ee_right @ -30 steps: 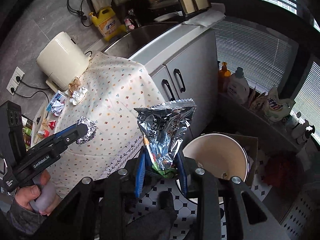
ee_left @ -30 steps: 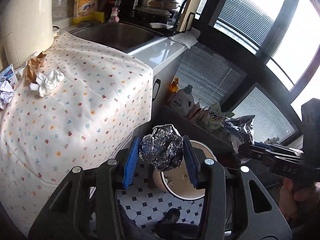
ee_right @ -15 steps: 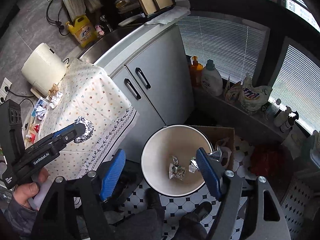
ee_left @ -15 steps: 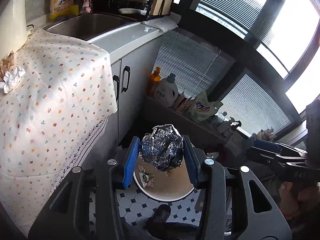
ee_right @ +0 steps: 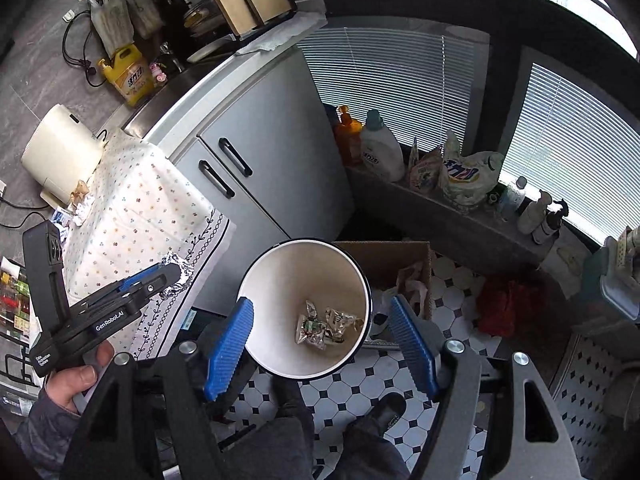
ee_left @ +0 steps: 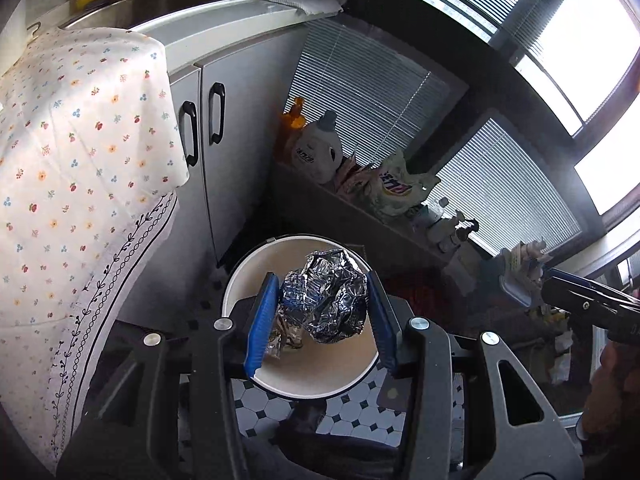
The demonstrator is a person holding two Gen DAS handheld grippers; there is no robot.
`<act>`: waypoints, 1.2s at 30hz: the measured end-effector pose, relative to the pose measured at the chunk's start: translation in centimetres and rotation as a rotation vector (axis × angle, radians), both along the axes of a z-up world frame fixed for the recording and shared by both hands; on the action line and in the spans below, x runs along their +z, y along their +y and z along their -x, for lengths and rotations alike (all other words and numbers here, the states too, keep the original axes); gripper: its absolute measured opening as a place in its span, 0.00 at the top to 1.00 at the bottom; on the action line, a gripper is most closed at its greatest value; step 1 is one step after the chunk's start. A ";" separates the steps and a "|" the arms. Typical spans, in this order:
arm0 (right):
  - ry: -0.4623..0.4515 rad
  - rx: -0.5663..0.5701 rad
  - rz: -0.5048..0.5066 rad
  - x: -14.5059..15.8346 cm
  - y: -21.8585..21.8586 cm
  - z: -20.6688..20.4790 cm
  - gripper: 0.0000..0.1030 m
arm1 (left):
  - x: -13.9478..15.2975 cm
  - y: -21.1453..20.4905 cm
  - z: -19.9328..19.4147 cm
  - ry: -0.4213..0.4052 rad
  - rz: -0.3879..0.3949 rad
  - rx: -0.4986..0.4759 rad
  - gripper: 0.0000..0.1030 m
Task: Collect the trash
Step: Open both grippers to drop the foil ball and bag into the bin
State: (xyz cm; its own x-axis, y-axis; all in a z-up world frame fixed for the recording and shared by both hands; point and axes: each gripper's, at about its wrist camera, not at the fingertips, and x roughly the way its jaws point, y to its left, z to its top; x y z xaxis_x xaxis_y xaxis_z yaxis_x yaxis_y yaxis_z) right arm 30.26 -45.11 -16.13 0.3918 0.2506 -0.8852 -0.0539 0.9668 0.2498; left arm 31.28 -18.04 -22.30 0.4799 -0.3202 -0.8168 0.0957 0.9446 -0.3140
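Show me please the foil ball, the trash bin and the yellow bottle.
foil ball point(ee_left: 328, 300), left wrist view, crumpled front face.
trash bin point(ee_right: 280, 280), right wrist view, bare inner wall.
yellow bottle point(ee_right: 130, 76), right wrist view, its label.

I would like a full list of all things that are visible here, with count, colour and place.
foil ball: one, silver, between the left gripper's pads, above the bin
bin: one, cream inside, on the tiled floor
wrappers: a few, silvery, at the bin's bottom
tablecloth: one, white with flowers, beside the cabinet
cabinet: one, grey, two black handles
detergent bottle: one, white, on the window ledge
left gripper: blue pads, holding the foil ball
right gripper: blue pads, closing slightly, nothing between
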 end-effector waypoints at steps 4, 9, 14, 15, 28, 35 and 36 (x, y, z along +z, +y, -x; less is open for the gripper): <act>0.024 -0.017 0.013 -0.7 -0.6 0.5 0.32 | -1.2 -1.6 -0.8 0.020 0.012 -0.042 0.57; 0.049 -0.034 0.022 -1.3 -0.4 0.8 0.31 | -1.5 -2.9 -1.8 0.032 0.033 -0.094 0.42; 0.046 -0.034 0.019 -1.1 0.9 0.2 0.26 | 1.2 -1.0 -1.7 -0.047 0.026 -0.064 0.09; 0.043 -0.029 0.015 -1.0 1.3 0.0 0.25 | 1.7 -0.3 -1.7 -0.054 0.020 -0.052 0.08; -0.049 0.160 -0.046 2.3 12.8 -2.8 0.10 | 7.0 12.7 2.5 -0.126 -0.070 0.202 0.06; -0.080 0.281 -0.073 3.9 19.8 -3.2 0.08 | 9.1 19.5 6.3 -0.158 -0.084 0.344 0.06; -0.082 0.295 -0.074 4.0 20.7 -3.2 0.08 | 9.3 20.4 6.8 -0.162 -0.086 0.363 0.06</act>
